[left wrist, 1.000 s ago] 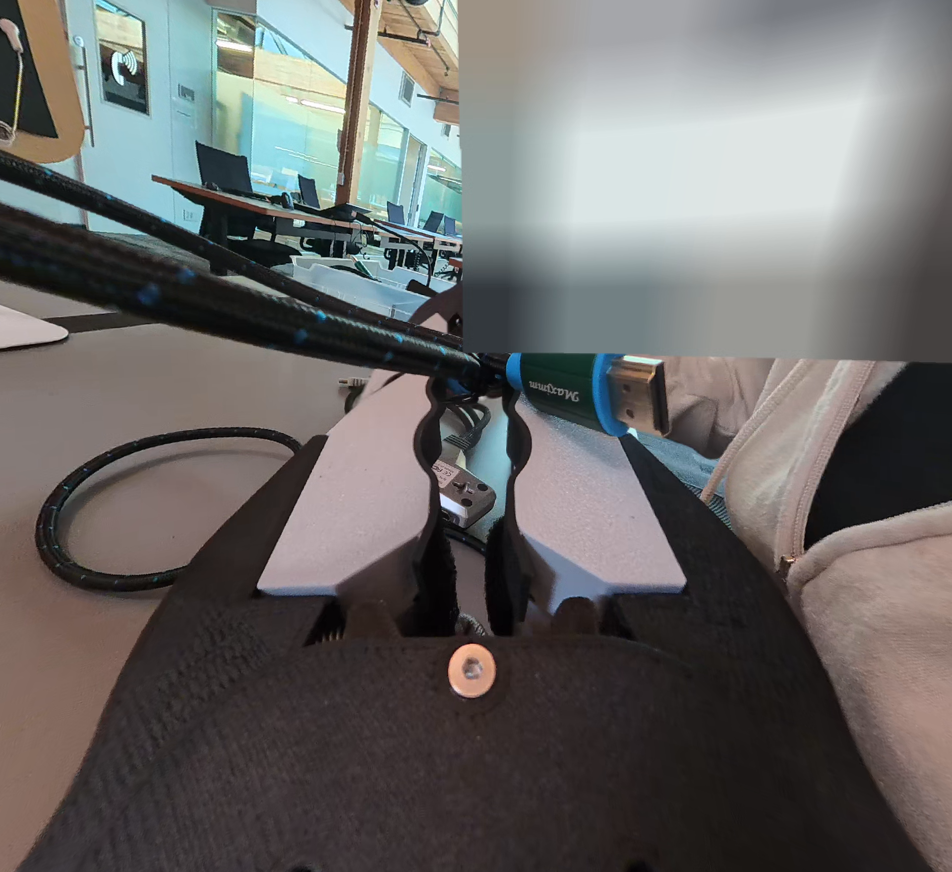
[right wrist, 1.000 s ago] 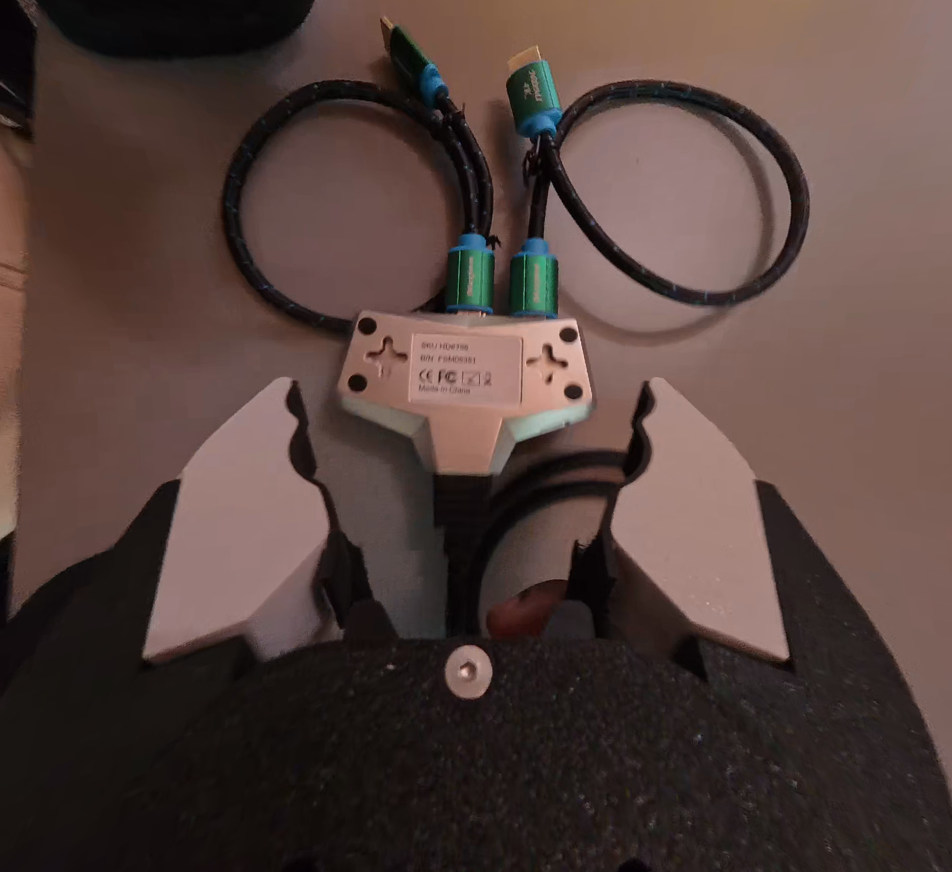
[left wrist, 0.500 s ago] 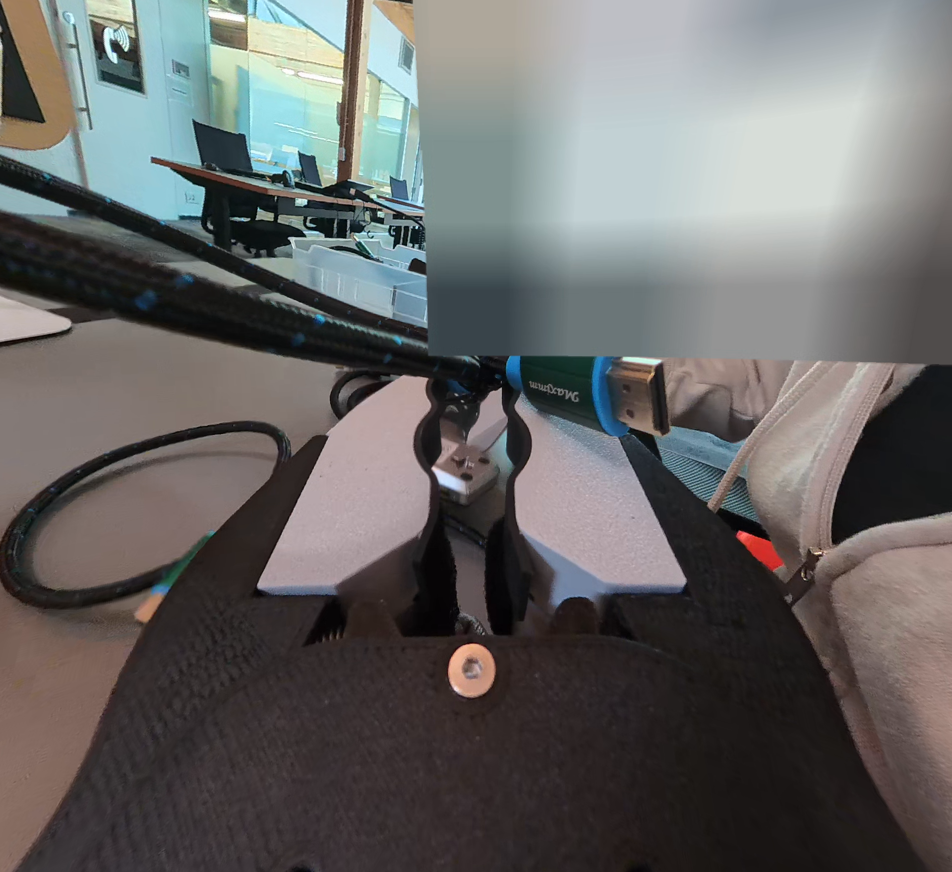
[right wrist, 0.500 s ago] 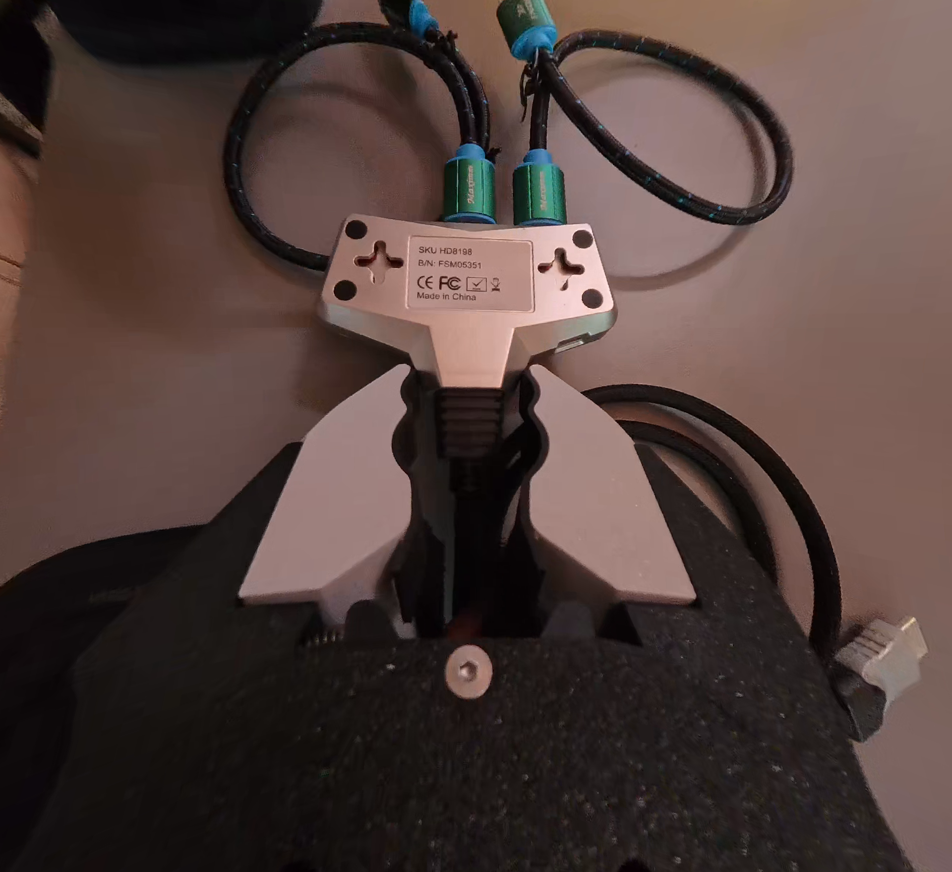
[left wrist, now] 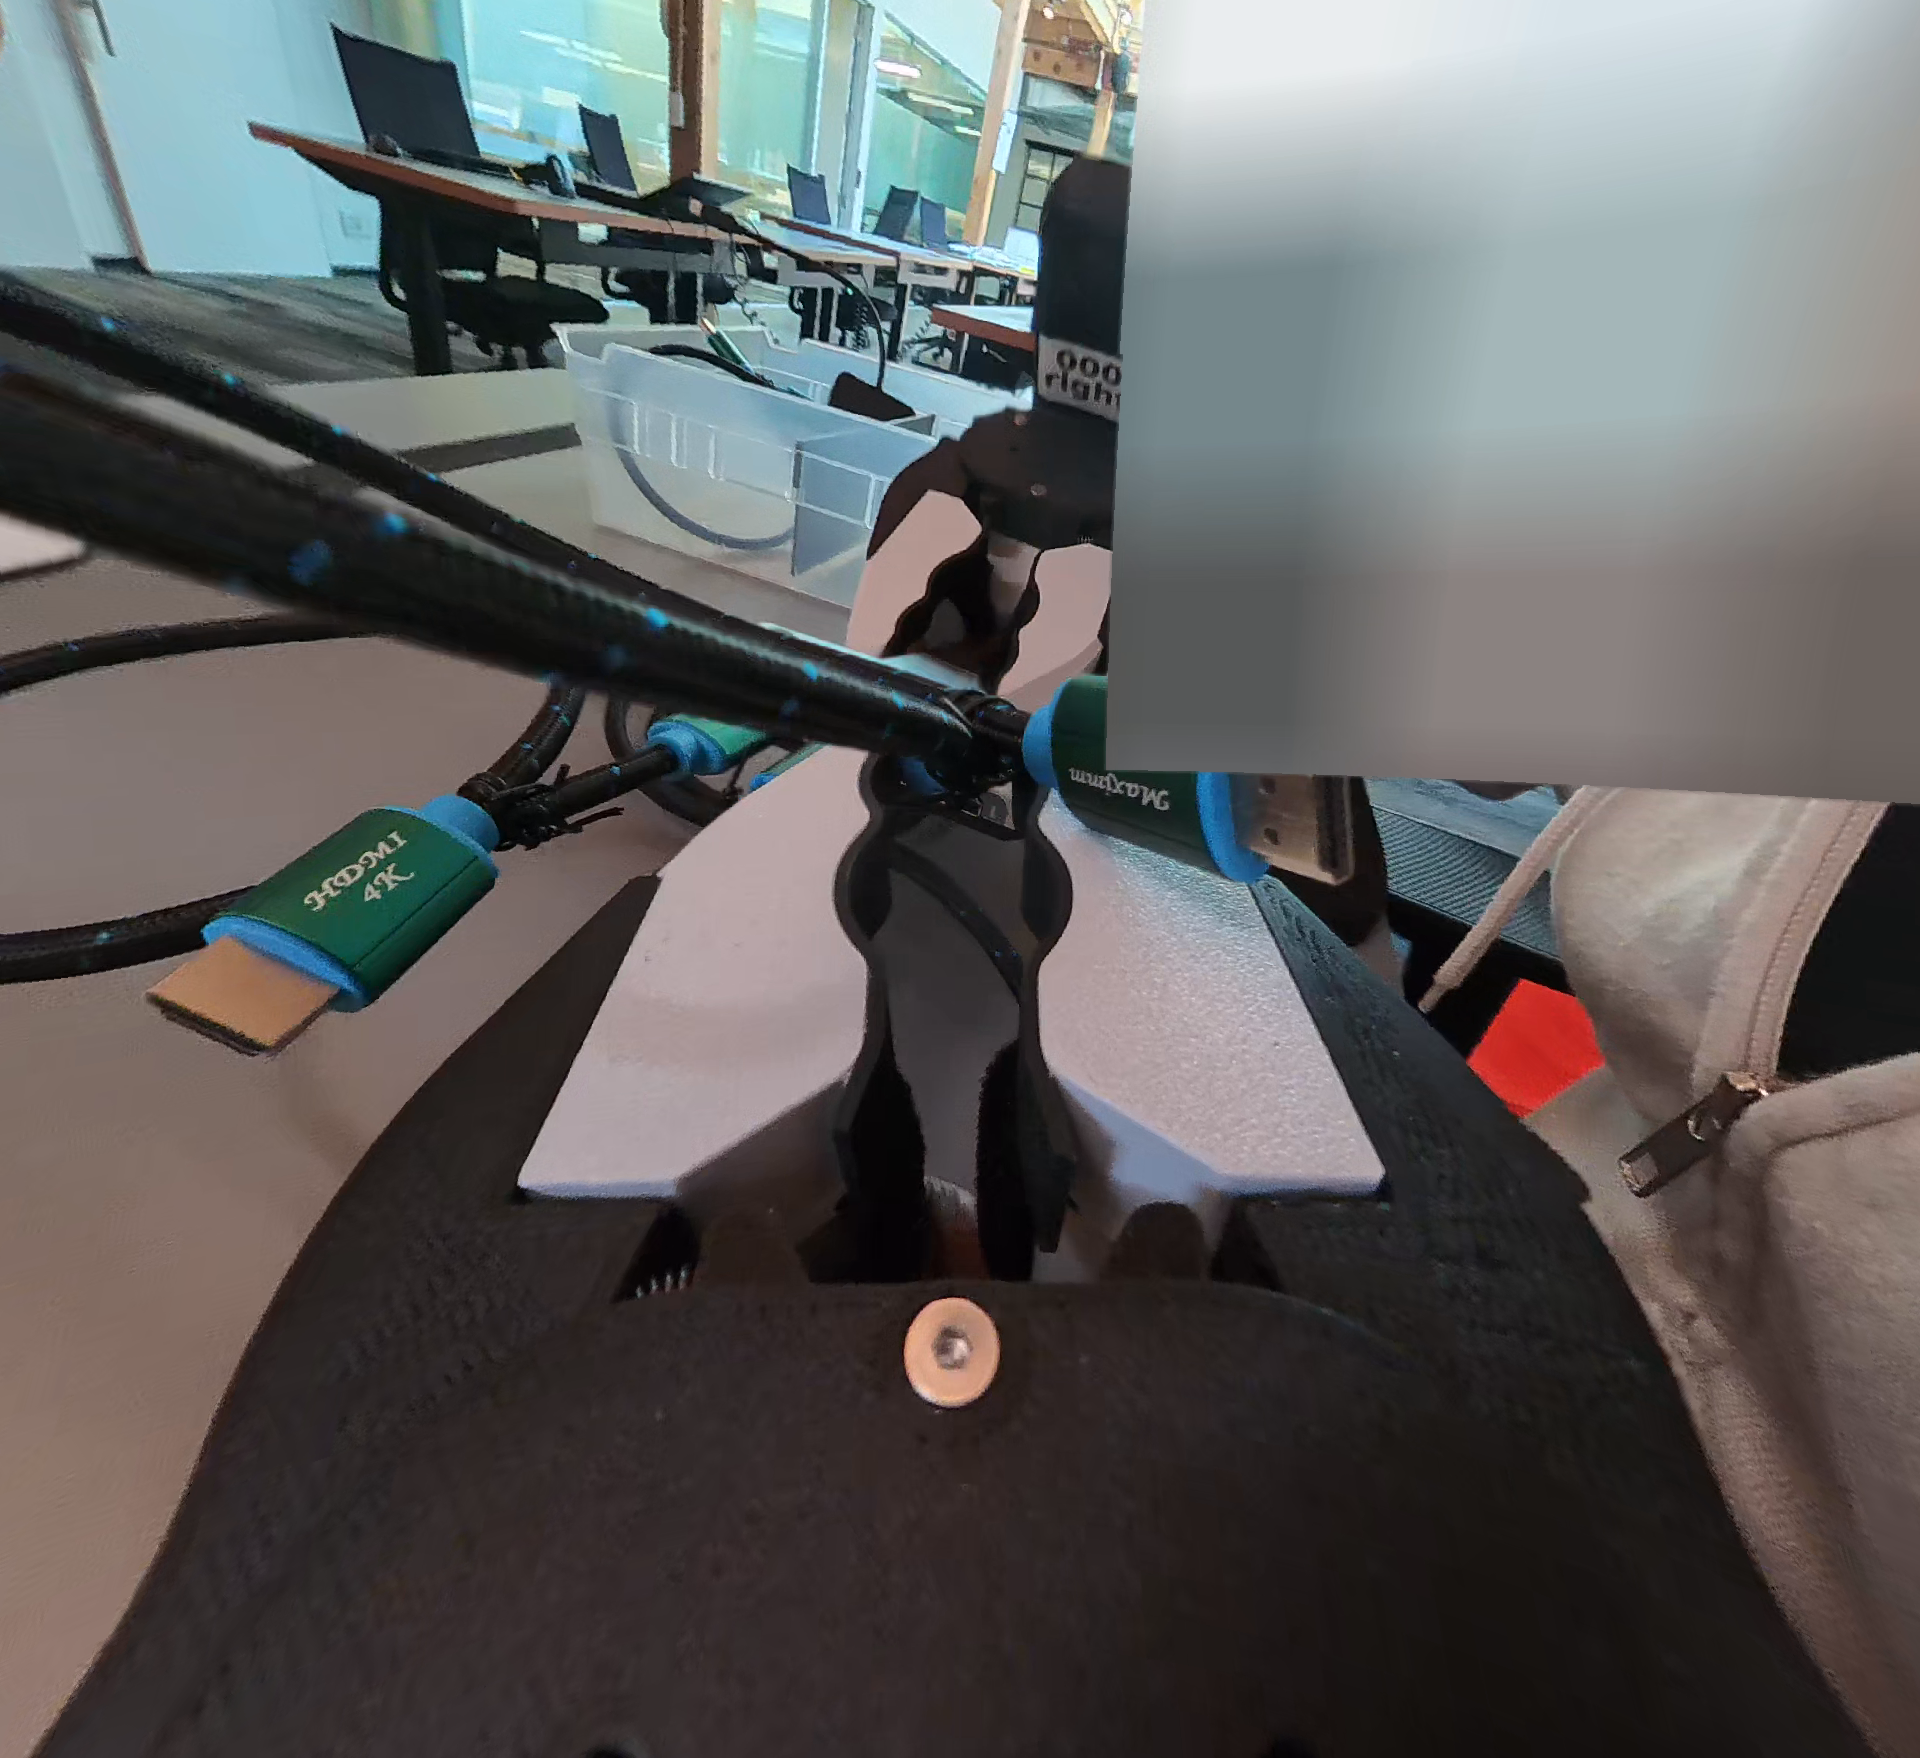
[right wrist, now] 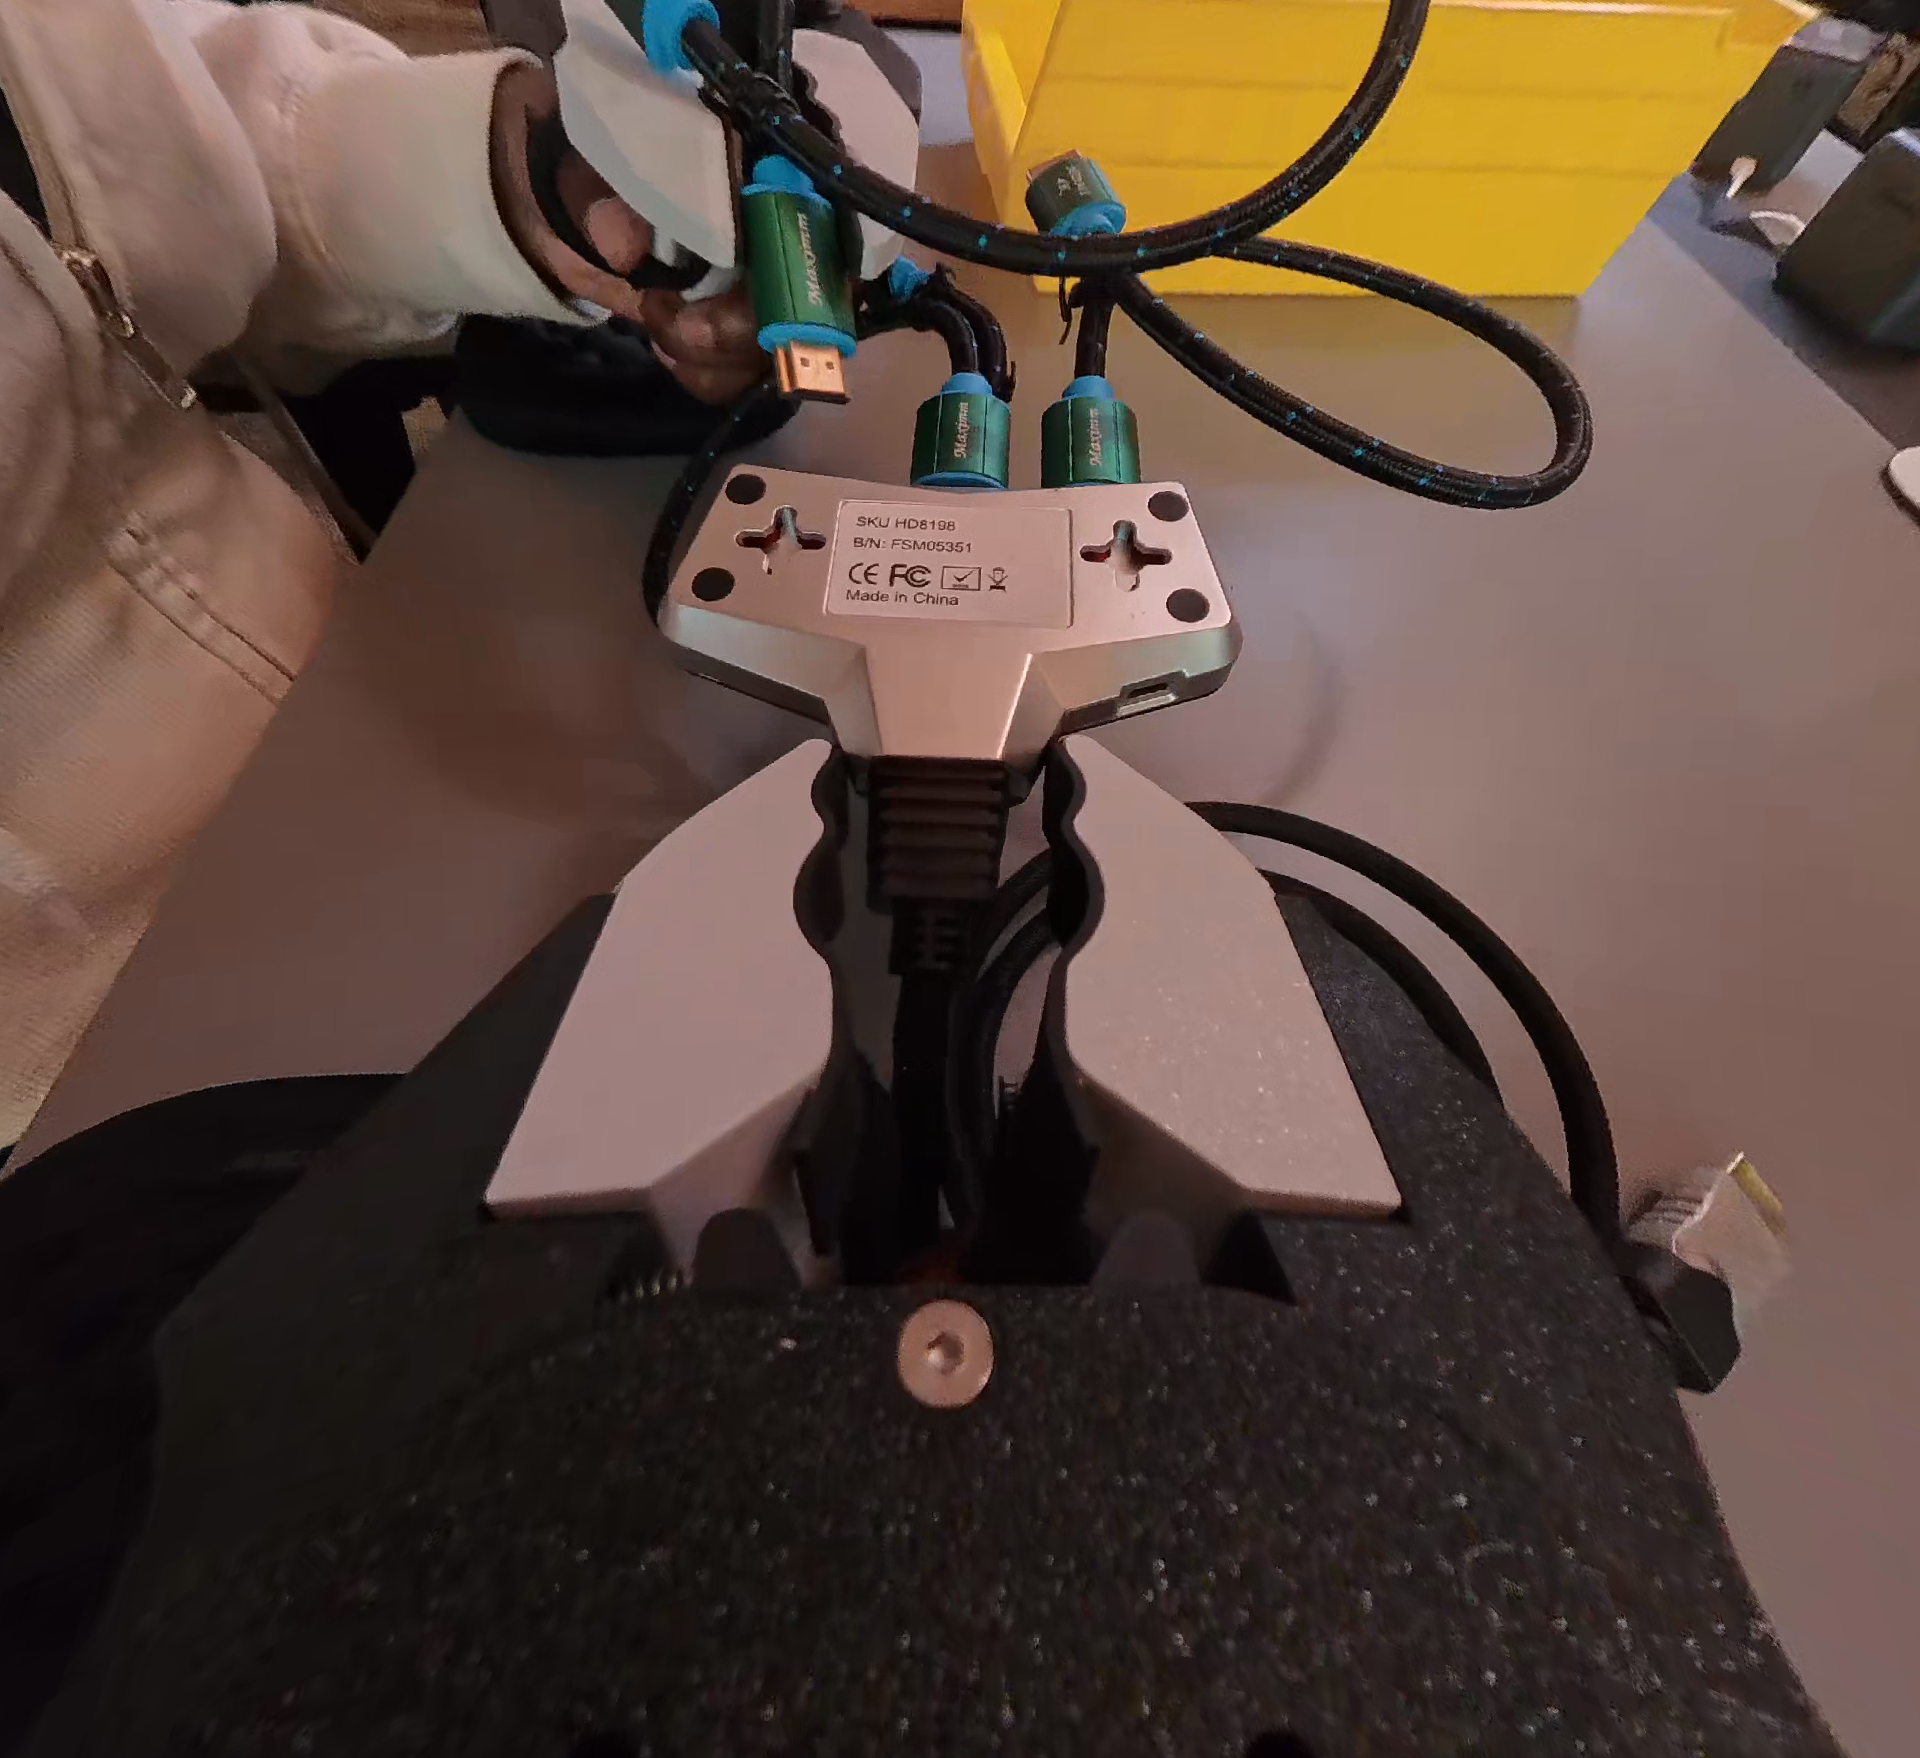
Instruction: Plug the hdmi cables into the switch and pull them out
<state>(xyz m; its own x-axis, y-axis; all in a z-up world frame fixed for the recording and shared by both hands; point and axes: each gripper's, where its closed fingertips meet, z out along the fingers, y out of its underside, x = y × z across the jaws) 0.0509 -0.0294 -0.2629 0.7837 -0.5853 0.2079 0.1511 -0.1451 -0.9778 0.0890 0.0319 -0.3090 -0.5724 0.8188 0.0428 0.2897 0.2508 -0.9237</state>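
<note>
In the right wrist view, the silver HDMI switch [right wrist: 956, 607] lies label side up just above the grey table [right wrist: 1455, 773]. My right gripper [right wrist: 940, 773] is shut on the black ribbed tail of the switch. Two green plugs [right wrist: 961, 441] [right wrist: 1091, 441] sit in its far ports, and their braided cables [right wrist: 1455, 420] loop away. My left gripper [left wrist: 951, 773] is shut on another braided HDMI cable just behind its green plug [left wrist: 1143, 794]. That plug [right wrist: 800, 285] hangs gold tip down, left of the switch. The left gripper also shows in the right wrist view [right wrist: 787, 150].
A yellow bin [right wrist: 1351, 98] stands behind the switch. A clear bin [left wrist: 727, 461] is on the table beyond my left gripper. Loose green plugs [left wrist: 353, 908] [right wrist: 1070, 191] lie free. A person's beige sleeve [right wrist: 260, 181] fills the left. The switch's own plug [right wrist: 1694, 1241] lies at right.
My right gripper closed on the switch's tail and raised and tilted it, bringing the yellow bin and left gripper into view. My left gripper kept its hold on the cable.
</note>
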